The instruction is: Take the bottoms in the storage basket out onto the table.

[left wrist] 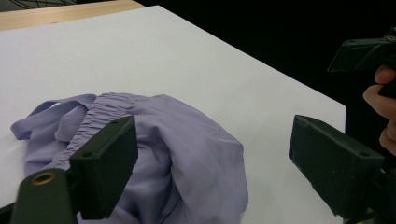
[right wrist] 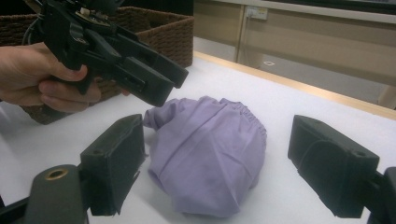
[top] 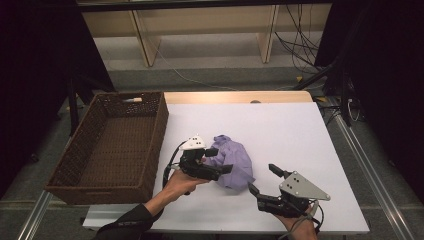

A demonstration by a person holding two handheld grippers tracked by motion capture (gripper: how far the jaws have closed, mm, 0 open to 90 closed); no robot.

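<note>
Brown woven basket sits at the left edge of the white table. Next comes the left gripper, its jaws wide apart over the purple cloth, holding nothing. The cloth lies bunched mid-table. The right gripper waits near it, jaws wide open and empty.

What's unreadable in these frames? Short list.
- Purple garment: its type. It is bunched in every view, and in the high view the left hand-held gripper covers its near-left edge.
- Wicker basket: in the right gripper view the left hand hides much of it, and the frame edge cuts it off.
- Right hand: cut off by the bottom edge of the high view.
- Small thing on the basket's far rim: too small to identify.
</note>
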